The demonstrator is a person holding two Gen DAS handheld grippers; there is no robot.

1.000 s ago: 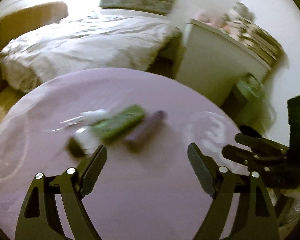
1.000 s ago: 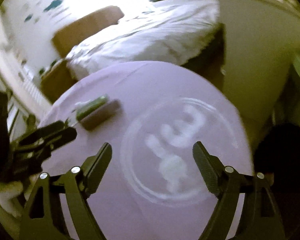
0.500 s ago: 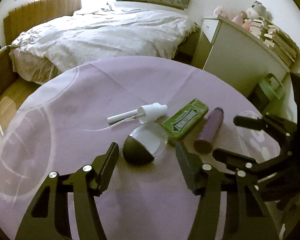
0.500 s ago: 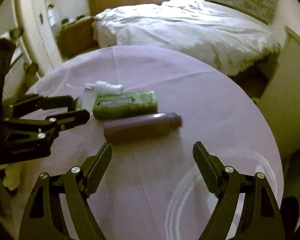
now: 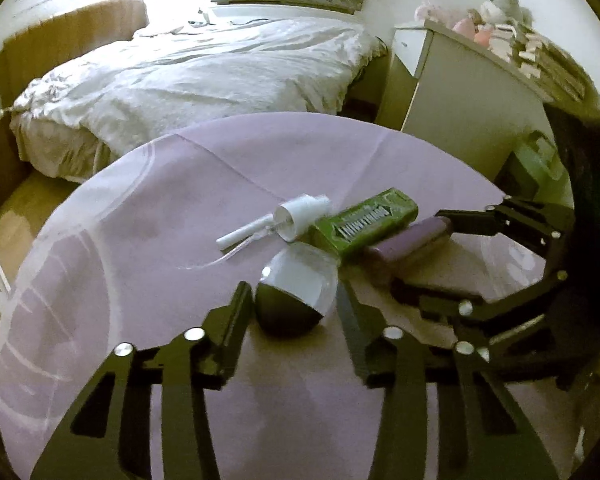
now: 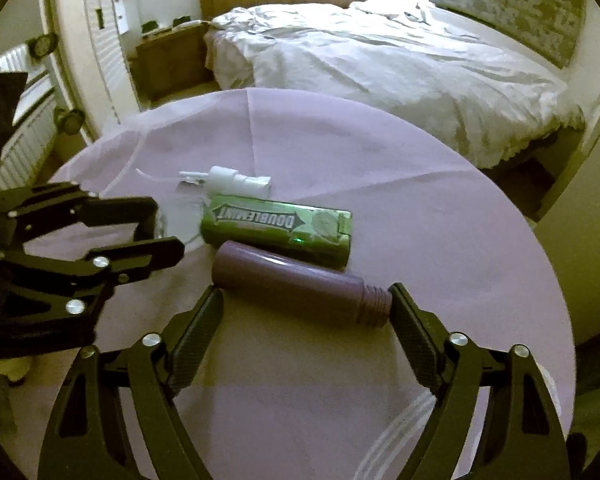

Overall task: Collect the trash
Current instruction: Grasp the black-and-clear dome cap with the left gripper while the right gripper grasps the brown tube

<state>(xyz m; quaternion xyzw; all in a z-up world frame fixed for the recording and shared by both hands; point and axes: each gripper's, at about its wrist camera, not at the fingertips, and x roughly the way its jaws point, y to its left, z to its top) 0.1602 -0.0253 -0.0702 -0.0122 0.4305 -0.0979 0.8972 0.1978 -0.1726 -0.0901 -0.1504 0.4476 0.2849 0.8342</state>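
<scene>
On the round purple table [image 5: 148, 216] lie a clear dome cap with a dark end [image 5: 296, 292], a white spray pump [image 5: 284, 220], a green gum pack [image 5: 364, 224] and a purple tube [image 5: 404, 244]. My left gripper [image 5: 294, 308] is partly closed, its fingers flanking the dome cap; contact is unclear. My right gripper [image 6: 304, 308] is open, its fingertips at either end of the purple tube [image 6: 296, 284]. The gum pack [image 6: 276, 228] and the pump [image 6: 236, 180] lie just beyond the tube. Each gripper shows in the other's view: the right [image 5: 440, 256] and the left [image 6: 156, 240].
A bed with white bedding [image 5: 204, 72] stands beyond the table. A white cabinet [image 5: 468, 104] with toys on top is at the right, with a green bin [image 5: 536, 164] beside it. A radiator [image 6: 24, 136] is at the left in the right wrist view.
Both grippers have moved in toward the trash. The left gripper has narrowed around the dome cap. The right gripper has dropped to straddle the purple tube.
</scene>
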